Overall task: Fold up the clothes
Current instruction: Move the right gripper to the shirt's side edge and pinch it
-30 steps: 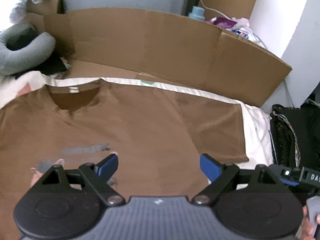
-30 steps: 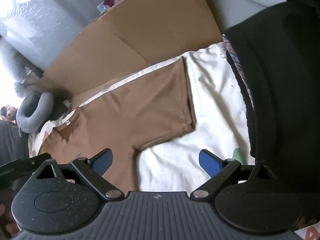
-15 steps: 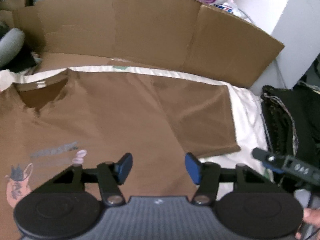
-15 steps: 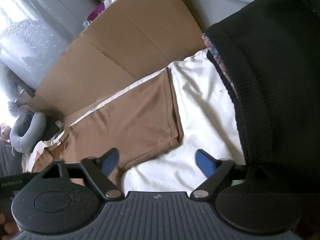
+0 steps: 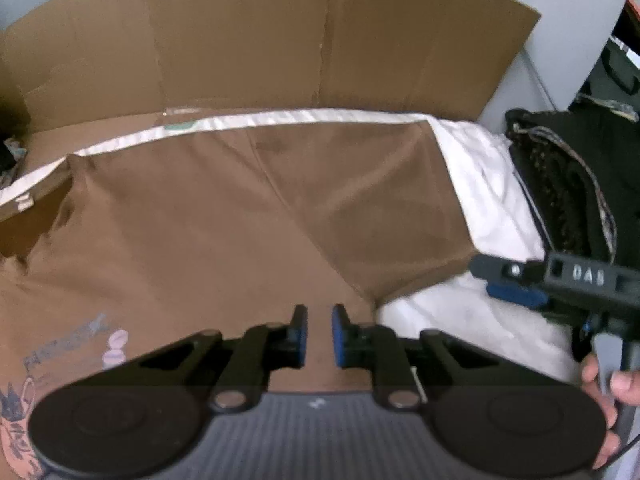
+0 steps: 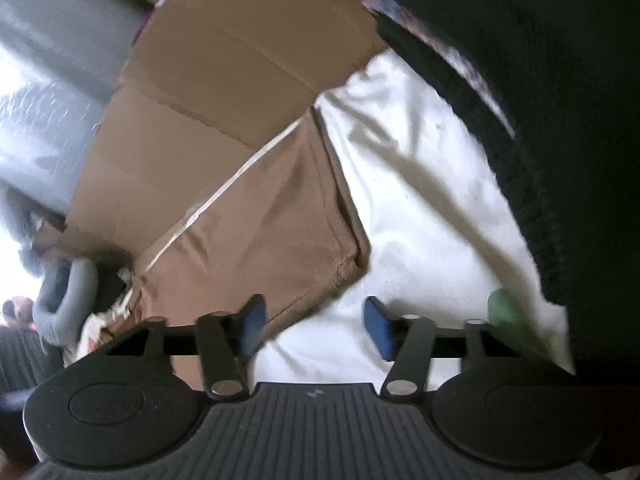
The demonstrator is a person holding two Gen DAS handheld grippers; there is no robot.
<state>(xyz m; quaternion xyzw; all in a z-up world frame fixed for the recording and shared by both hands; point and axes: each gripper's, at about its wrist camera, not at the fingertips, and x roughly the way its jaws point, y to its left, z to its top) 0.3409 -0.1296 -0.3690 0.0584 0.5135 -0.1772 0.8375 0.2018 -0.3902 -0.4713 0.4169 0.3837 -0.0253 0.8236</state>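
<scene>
A brown T-shirt (image 5: 200, 240) lies flat on a white sheet (image 5: 480, 184), with its collar at the left edge and a printed design at the lower left. Its right sleeve (image 5: 360, 200) is spread out toward the right. My left gripper (image 5: 320, 334) hovers low over the shirt near the armpit. Its jaws are drawn almost together, and brown cloth shows in the narrow slit between them. Whether cloth is pinched is unclear. My right gripper (image 6: 316, 330) is open, its left pad over the hem corner of the sleeve (image 6: 280, 220) and its right pad over the sheet (image 6: 420, 184).
Cardboard panels (image 5: 280, 40) stand behind the sheet. A black knitted pile (image 6: 560, 80) crowds the right side. A grey neck pillow (image 6: 64, 300) lies far left. The right gripper (image 5: 516, 292) and the hand (image 5: 612, 384) holding it show in the left wrist view.
The left gripper's jaws have closed from wide open to nearly together as it slid right toward the armpit. The right gripper moved closer to the sleeve corner and stayed open.
</scene>
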